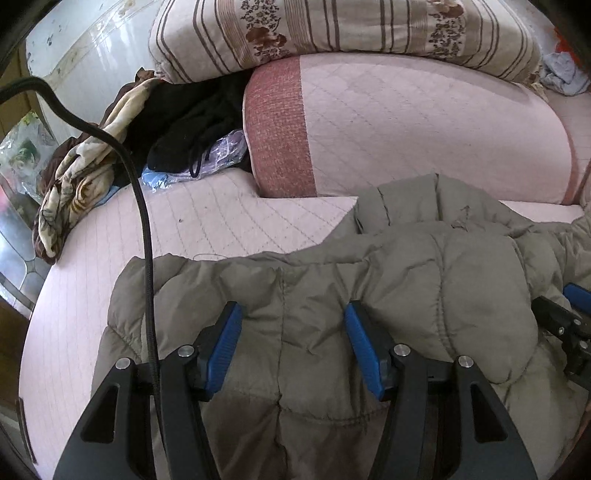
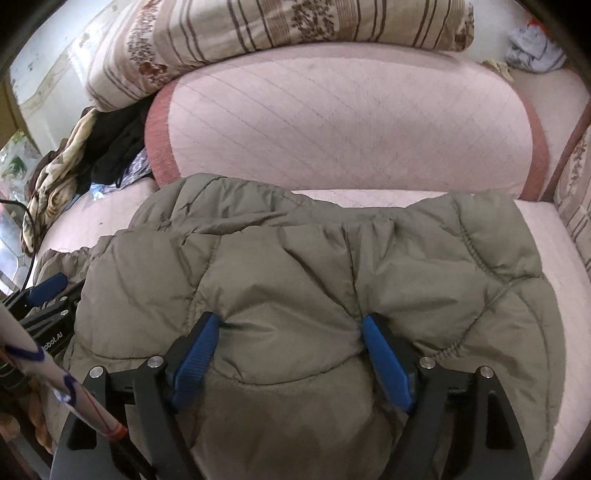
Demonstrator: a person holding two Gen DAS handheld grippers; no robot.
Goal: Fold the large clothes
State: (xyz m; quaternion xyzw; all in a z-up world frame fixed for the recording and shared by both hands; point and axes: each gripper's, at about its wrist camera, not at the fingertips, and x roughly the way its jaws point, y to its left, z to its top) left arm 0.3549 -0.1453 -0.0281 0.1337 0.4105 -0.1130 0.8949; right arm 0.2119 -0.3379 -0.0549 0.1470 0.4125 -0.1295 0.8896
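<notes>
The left gripper (image 1: pixel 291 314) stood with its blue-padded fingers (image 1: pixel 225 343) spread wide apart, pressed down onto the olive quilted puffer jacket (image 1: pixel 369 280) so that a swell of padding bulged up between them; nothing was pinched. A black cable (image 1: pixel 144 221) ran down past its left finger from the upper left corner of the left wrist view. The jacket lay in a bunched heap on the pink quilted bed cover (image 1: pixel 207 218), near the front edge of the bed, with one layer lying over another and a flatter part reaching toward the back. To the far left on the bed sat a crumpled floral cloth (image 1: pixel 77 173) in cream and brown, and just beside it a pile of black clothes (image 1: pixel 192 125) with a bit of clear plastic wrap (image 1: pixel 229 147) under them. Behind the jacket lay a folded pink quilt with a reddish border (image 1: pixel 406 125), and on top of that a striped floral comforter (image 1: pixel 332 33). Farther right, the right gripper (image 2: pixel 288 325) likewise had its blue fingers (image 2: pixel 384 354) held wide, set down on the jacket's thick fold, the fabric touching both pads without being clamped. In the right wrist view the left gripper showed at the jacket's left edge. A small pale blue cloth (image 2: pixel 532 48) lay at the far right rear of the bed.
</notes>
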